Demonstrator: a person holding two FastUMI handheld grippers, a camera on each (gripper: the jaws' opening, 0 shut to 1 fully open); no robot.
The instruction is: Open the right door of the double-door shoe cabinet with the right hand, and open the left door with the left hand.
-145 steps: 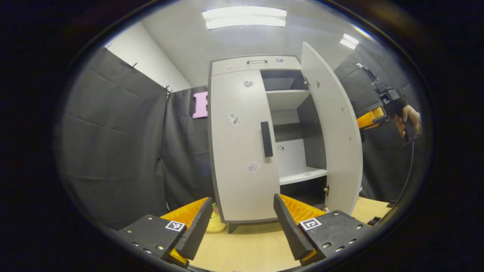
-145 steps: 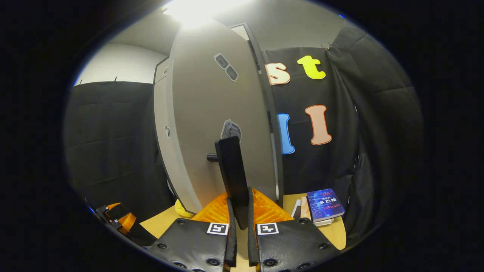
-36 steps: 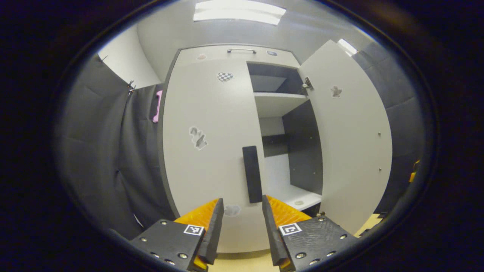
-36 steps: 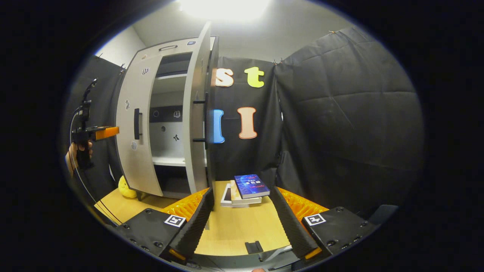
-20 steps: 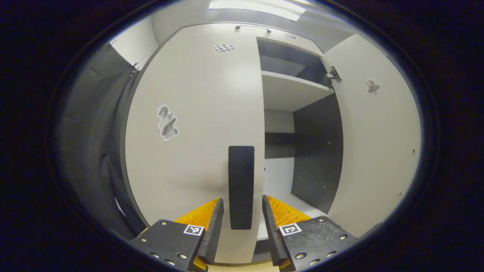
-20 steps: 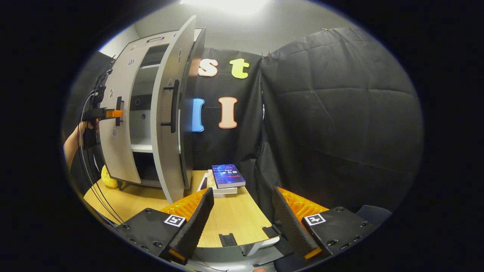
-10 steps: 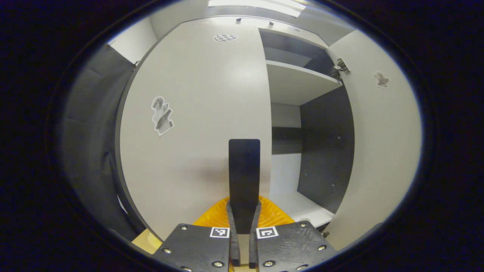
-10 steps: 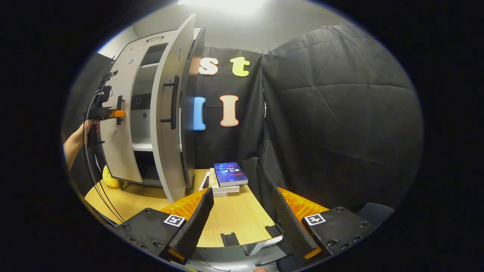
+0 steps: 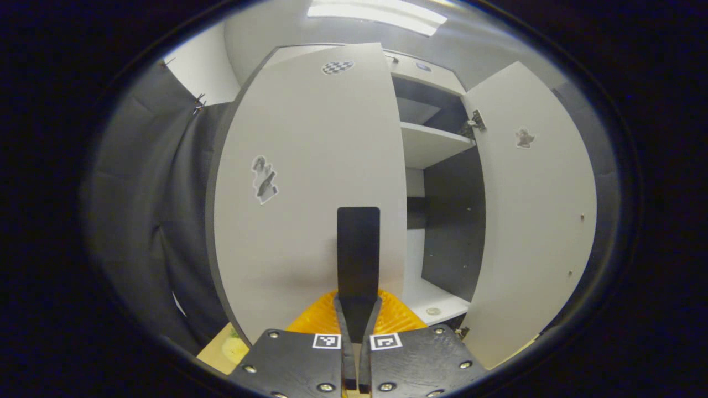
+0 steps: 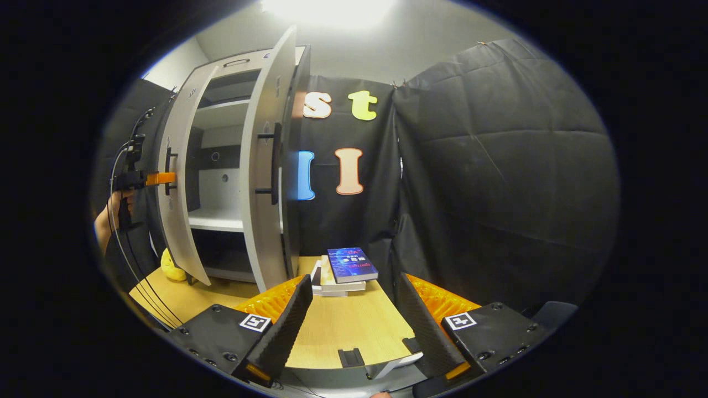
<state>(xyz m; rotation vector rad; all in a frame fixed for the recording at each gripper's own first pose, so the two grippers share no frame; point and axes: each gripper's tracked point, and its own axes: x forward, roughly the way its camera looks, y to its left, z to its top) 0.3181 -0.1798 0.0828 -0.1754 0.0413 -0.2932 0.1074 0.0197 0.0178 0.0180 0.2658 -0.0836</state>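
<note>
- The left gripper (image 9: pixel 357 320) points straight at the left door (image 9: pixel 310 182) of the shoe cabinet (image 10: pixel 221 166); its two fingers press together on the lower end of the left door handle (image 9: pixel 358 251).
- That handle is a dark flat bar with its long axis upright, mounted near the door's free edge.
- In the right gripper view the left gripper (image 10: pixel 160 178) shows far off at the left, level and reaching sideways to the handle, with a hand (image 10: pixel 113 213) below it on the grip and cables hanging down.
- The right gripper (image 10: pixel 354 326) is held low over the wooden table (image 10: pixel 343 326), well apart from the cabinet, its fingers spread wide with nothing between them.
- The left gripper view shows stickers on the left door and the inner face of the right door (image 9: pixel 531 221).
- The right gripper view shows the right door edge-on, swung wide, and a stack of books (image 10: pixel 345 271) and a yellow toy (image 10: pixel 172 266) on the table.
- The left door stands partly open, swung a little off the cabinet front.
</note>
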